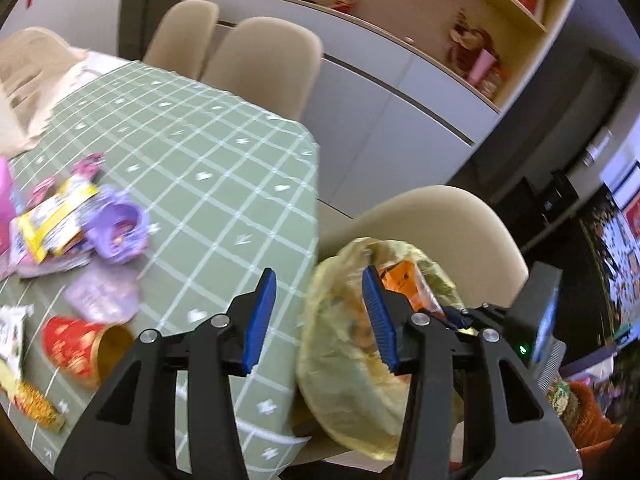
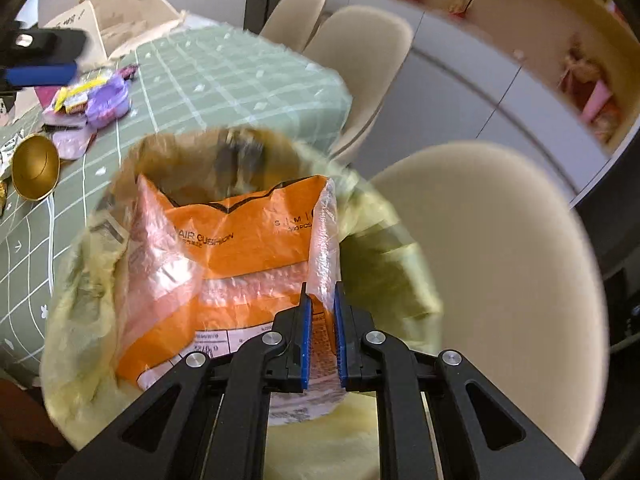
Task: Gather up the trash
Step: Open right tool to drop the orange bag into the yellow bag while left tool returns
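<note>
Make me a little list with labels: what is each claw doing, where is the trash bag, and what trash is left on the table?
right claw: shut on the orange air cushion packet, inside the bag
left claw: open, nothing held
yellow trash bag: beside the table edge, in front of a beige chair
left on table: purple tub, yellow wrapper, red and gold cup

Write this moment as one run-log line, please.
right gripper: shut on orange mailer | orange mailer: inside yellow bag | left gripper: open, empty | table: wrappers remain
</note>
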Demonstrator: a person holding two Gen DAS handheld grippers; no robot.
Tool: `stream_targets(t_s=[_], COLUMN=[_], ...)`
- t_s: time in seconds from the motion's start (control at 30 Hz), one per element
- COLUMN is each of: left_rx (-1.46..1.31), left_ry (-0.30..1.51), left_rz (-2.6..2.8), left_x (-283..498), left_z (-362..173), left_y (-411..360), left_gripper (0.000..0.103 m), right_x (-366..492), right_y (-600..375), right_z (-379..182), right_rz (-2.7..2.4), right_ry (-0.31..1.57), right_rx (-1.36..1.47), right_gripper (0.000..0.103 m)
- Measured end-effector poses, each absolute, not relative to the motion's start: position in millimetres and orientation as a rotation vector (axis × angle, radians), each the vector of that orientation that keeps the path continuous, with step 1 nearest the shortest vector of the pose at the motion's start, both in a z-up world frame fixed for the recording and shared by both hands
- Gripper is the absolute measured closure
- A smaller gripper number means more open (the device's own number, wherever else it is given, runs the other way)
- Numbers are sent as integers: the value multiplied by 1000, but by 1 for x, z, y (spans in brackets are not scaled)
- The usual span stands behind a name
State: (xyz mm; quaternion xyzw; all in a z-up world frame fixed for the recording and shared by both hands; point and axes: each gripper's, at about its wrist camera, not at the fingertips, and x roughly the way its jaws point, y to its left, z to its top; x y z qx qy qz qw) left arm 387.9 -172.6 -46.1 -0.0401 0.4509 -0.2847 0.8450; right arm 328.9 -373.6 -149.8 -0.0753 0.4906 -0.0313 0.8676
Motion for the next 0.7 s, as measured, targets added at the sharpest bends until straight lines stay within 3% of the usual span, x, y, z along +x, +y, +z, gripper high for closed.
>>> stream_targets(t_s=[0.23,0.33,0.47,0.7], left_rx=[-95,-112,-123,-184], left_ry=[932,925,888,854], left_rz=[-506,-477,-425,-288], left_x=[383,381,379,378], left_z=[-54,-54,-52,-57], left_y=[-113,-85,-53,25], left_gripper=[55,54,46,42], right_x=[328,319,296,275], right_y=[-391,-407,-413,-374], right_z=[-162,-150,-135,-94], right_rz=[-123,-148,-183,-236], right_ry=[1074,1017,924,798], right_rx=[26,157,208,151], right_gripper=[91,81,57,57])
